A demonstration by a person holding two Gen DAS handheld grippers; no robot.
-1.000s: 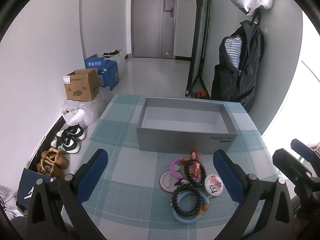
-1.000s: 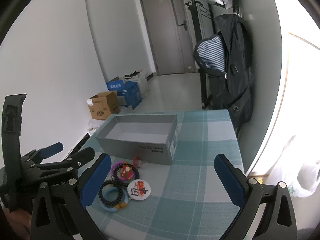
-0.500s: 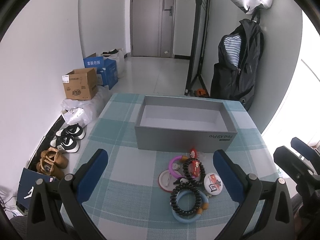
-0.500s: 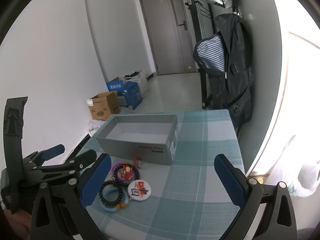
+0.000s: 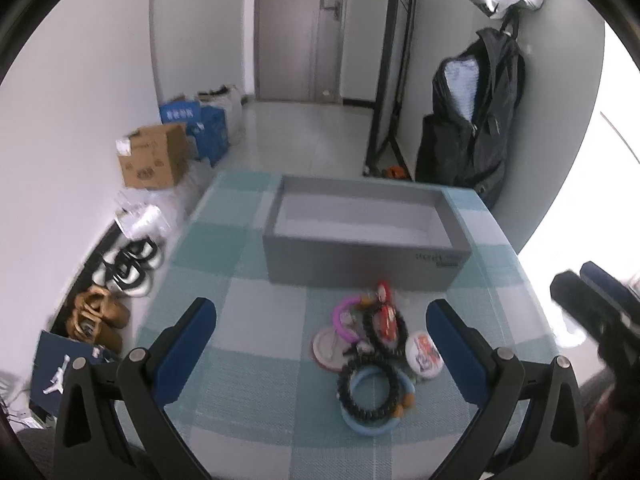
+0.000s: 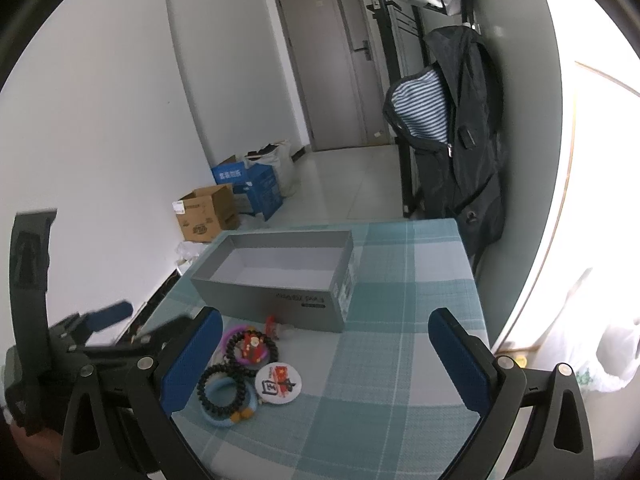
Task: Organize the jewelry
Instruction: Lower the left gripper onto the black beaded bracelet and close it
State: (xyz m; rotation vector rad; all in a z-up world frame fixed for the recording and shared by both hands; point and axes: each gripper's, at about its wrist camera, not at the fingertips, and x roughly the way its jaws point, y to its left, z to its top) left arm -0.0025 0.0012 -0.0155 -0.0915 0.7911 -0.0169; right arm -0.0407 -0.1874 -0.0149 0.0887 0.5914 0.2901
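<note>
An empty grey box [image 5: 362, 236] [image 6: 276, 276] stands open on the teal checked tablecloth [image 5: 248, 360]. In front of it lies a small heap of jewelry: a pink ring [image 5: 342, 318], black bead bracelets [image 5: 370, 390] [image 6: 224, 394], a light blue bangle [image 5: 370, 420], a red charm [image 5: 386, 318] and round badges [image 5: 424, 354] [image 6: 278, 382]. My left gripper [image 5: 320, 344] is open above the table, the heap between its fingers and slightly right. My right gripper [image 6: 326, 354] is open, the heap near its left finger. Nothing is held.
The right gripper shows at the left wrist view's right edge [image 5: 592, 312]; the left gripper shows at the right wrist view's left [image 6: 80, 340]. Cardboard boxes [image 5: 154, 158], blue boxes [image 5: 200, 130] and shoes [image 5: 128, 264] lie on the floor left. A black jacket [image 5: 476, 120] hangs at the back right.
The left gripper has shifted left and a little toward the box, so the jewelry heap now sits right of centre. The right wrist view has barely changed.
</note>
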